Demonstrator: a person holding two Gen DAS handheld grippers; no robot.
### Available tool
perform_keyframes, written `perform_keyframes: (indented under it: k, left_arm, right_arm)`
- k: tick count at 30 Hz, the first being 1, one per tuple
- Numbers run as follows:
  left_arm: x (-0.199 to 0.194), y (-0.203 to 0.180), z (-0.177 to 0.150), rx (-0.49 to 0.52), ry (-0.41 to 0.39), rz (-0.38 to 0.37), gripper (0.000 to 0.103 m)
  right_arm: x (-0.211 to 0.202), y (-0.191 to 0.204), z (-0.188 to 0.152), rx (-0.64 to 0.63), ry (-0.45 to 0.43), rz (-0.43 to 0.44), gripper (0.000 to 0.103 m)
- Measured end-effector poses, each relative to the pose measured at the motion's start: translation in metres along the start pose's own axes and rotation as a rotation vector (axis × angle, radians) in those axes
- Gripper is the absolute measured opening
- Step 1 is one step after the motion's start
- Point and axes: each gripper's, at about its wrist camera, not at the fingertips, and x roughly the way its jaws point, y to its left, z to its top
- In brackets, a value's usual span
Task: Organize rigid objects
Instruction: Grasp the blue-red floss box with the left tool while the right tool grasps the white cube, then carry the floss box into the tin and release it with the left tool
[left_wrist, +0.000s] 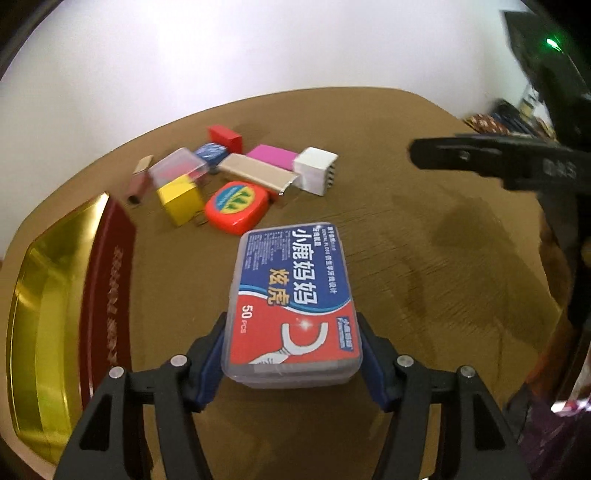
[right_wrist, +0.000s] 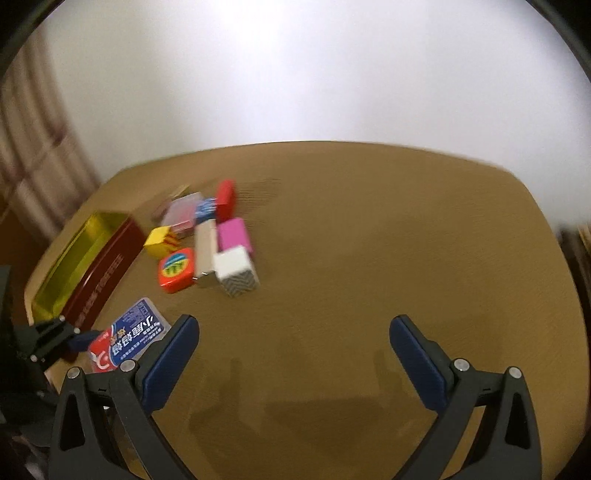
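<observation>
My left gripper (left_wrist: 293, 332) is shut on a clear plastic floss-pick box with a blue and red label (left_wrist: 293, 295), held above the brown table; the box also shows in the right wrist view (right_wrist: 127, 341). A red tin with a gold inside (left_wrist: 55, 302) lies open at the left, also seen in the right wrist view (right_wrist: 81, 269). My right gripper (right_wrist: 293, 328) is open and empty over bare table, and shows as a dark arm in the left wrist view (left_wrist: 491, 158).
A cluster of small items lies at the back: a red tape measure (left_wrist: 236, 208), a yellow box (left_wrist: 180, 203), a clear case (left_wrist: 179, 168), a gold bar-shaped box (left_wrist: 255, 175), a pink box (left_wrist: 271, 155), a white box (left_wrist: 316, 170), a red box (left_wrist: 225, 137).
</observation>
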Motion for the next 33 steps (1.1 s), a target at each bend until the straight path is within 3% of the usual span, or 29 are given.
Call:
perform_keyframes:
  k: [3,10,11,12,14,18,21,25,27,33]
  left_arm:
    - [-0.005,0.008,-0.007,-0.043,-0.009,0.015,0.064]
    - [-0.001,0.019,-0.002,-0.125,0.015,-0.011,0.064]
    - [0.001,0.021,-0.002,-0.133,0.017,-0.020,0.064]
    - [0.001,0.022,-0.003,-0.137,0.017,-0.026,0.064]
    - [0.001,0.024,-0.004,-0.145,0.017,-0.032,0.064]
    - [0.001,0.024,-0.005,-0.151,0.014,-0.037,0.064]
    - [0.003,0.025,-0.003,-0.154,0.015,-0.038,0.064]
    - [0.002,0.023,-0.003,-0.148,0.014,-0.037,0.064]
    - [0.002,0.023,-0.003,-0.146,0.016,-0.035,0.064]
    - [0.006,0.023,-0.002,-0.145,0.022,-0.031,0.064]
  right_arm:
    - [0.022,0.010,0.015,-0.083,0.077,0.050,0.077]
    - [0.051,0.031,0.025,-0.138,0.159,0.118,0.075]
    - [0.053,0.032,0.026,-0.146,0.169,0.124,0.066]
    - [0.058,0.034,0.026,-0.157,0.186,0.120,0.051]
    - [0.070,0.037,0.030,-0.168,0.219,0.119,0.039]
    - [0.077,0.039,0.033,-0.180,0.234,0.124,0.045]
    - [0.077,0.041,0.037,-0.183,0.215,0.115,0.065]
    - [0.089,0.042,0.040,-0.189,0.245,0.124,0.054]
    - [0.098,0.043,0.039,-0.193,0.277,0.141,0.029]
    - [0.101,0.044,0.037,-0.214,0.267,0.155,0.028]
